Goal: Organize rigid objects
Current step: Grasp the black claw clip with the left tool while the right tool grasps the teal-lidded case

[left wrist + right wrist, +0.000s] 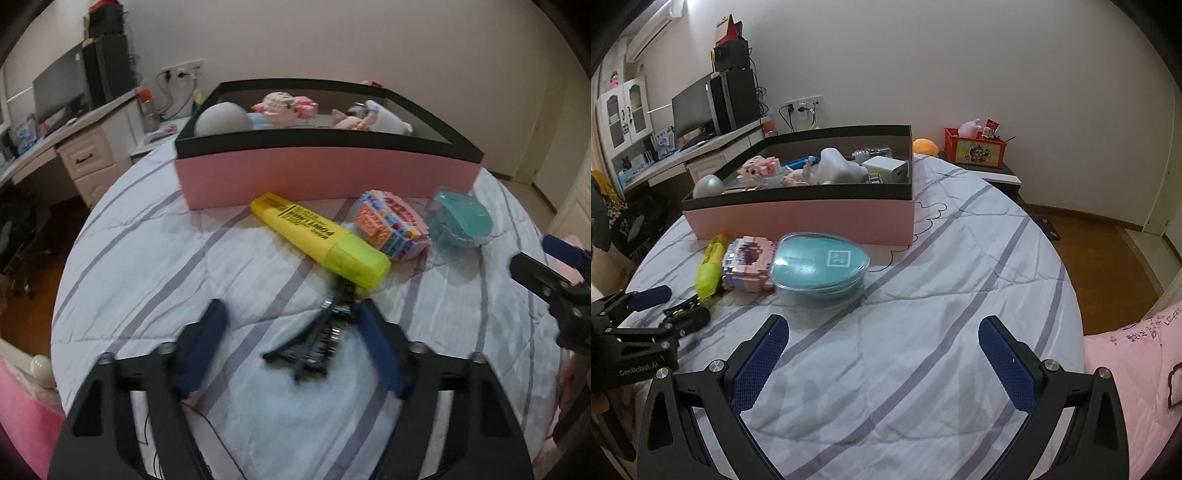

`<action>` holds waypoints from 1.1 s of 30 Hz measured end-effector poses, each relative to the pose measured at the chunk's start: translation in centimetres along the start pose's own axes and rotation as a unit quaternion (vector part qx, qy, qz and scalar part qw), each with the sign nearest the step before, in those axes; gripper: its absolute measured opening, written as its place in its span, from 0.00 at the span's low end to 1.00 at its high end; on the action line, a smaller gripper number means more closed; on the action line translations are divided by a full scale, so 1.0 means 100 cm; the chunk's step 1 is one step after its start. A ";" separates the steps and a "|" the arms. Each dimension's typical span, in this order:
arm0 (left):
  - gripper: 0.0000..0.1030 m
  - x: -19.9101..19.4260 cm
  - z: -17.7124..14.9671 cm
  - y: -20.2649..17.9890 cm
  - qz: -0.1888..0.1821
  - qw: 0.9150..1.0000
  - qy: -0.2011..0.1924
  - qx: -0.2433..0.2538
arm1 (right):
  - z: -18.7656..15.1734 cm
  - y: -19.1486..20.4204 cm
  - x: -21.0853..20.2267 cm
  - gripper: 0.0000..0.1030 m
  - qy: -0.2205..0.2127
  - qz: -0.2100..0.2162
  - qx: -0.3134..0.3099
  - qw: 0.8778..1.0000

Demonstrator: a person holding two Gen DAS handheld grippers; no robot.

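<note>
On the striped bedspread [147,266] lie a yellow highlighter [317,236] [710,266], a pastel block-built toy [391,225] [746,266] and a teal egg-shaped clear case [461,225] [822,266]. Behind them stands a pink box with a black rim [325,177] [798,218] that holds several toys. My left gripper [291,325] [687,303] is low over a black clip-like thing [314,347] [683,310]. The clip lies between its fingers, near the right pad and apart from the left one. My right gripper [882,354] [529,251] stands wide open over bare bedspread, just short of the teal case.
A desk with a monitor [692,107] and drawers [85,162] runs along the left wall. A red crate [975,147] sits on a low stand beyond the bed. A pink quilt [1137,369] lies at the right, and wooden floor [1108,266] shows past the bed's edge.
</note>
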State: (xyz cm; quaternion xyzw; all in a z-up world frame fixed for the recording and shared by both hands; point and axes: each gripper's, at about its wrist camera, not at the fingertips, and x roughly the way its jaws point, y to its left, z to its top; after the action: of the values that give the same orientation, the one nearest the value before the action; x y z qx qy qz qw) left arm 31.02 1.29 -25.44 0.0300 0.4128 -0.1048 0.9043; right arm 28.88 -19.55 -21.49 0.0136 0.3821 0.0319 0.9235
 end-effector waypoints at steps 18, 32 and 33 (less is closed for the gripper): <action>0.45 -0.026 -0.024 0.017 0.069 0.997 -0.014 -0.030 | 0.037 0.027 0.062 1.00 0.071 0.048 -0.015 0.996; 0.47 -0.021 -0.027 0.021 0.059 0.998 -0.025 -0.024 | 0.024 0.008 0.050 0.72 0.060 0.069 -0.011 0.996; 0.45 -0.022 -0.028 0.021 0.058 0.998 -0.029 -0.024 | 0.023 0.009 0.047 0.72 0.056 0.066 -0.013 0.996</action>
State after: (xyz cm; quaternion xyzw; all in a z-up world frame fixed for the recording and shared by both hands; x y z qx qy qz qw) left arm 28.00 4.11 -25.74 0.0292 0.3865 -0.0435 0.9208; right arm 33.73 -18.30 -23.14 0.0250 0.4311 0.0986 0.8966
